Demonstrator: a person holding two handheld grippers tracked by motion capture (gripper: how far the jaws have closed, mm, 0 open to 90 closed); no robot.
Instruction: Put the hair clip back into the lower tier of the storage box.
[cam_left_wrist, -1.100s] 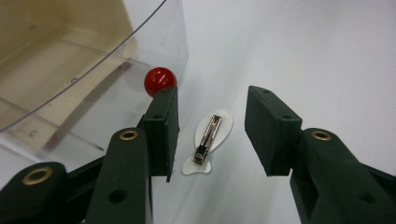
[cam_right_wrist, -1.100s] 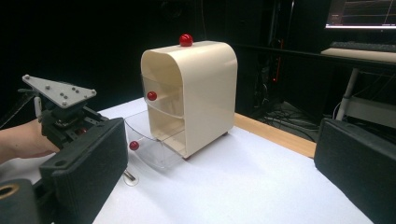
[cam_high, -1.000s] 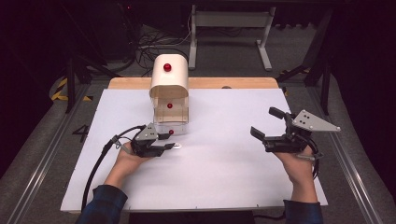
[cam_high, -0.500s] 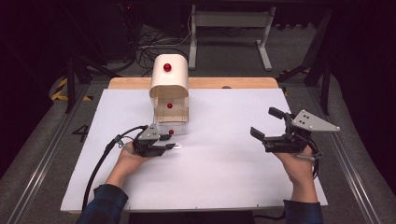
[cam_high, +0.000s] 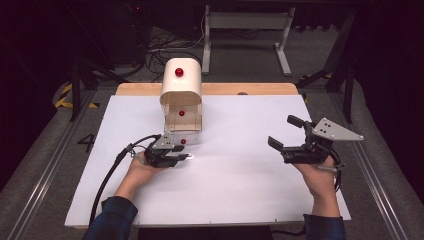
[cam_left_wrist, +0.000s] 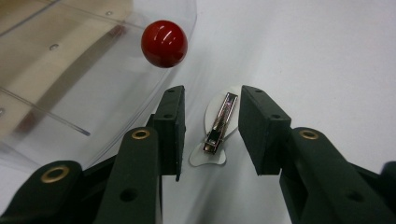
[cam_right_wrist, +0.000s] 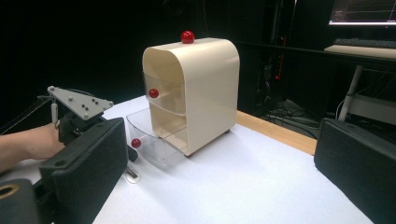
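Observation:
A small hair clip (cam_left_wrist: 219, 123), a metal bar on a white oval, lies flat on the white table (cam_high: 240, 190). My left gripper (cam_left_wrist: 211, 95) points at it with one jaw on each side. The jaws have just been closing, but the pads stand clear of the clip. Just beyond is the pulled-out clear bottom drawer (cam_left_wrist: 70, 70) with its red knob (cam_left_wrist: 164, 43), part of a cream mini cabinet (cam_high: 181, 95). My right gripper (cam_high: 284, 131) hovers at the right, open wide with nothing between its jaws. It faces the cabinet (cam_right_wrist: 196, 93) and the left gripper (cam_right_wrist: 77, 116).
The cabinet has a second clear drawer with a red knob (cam_right_wrist: 153, 93) and another red knob on top (cam_right_wrist: 187, 36). A wooden board edge (cam_high: 250, 89) runs along the table's far side. A black cable (cam_high: 112, 170) trails from the left gripper.
The left gripper's jaws have narrowed a little around the clip. Both hands otherwise stay where they were.

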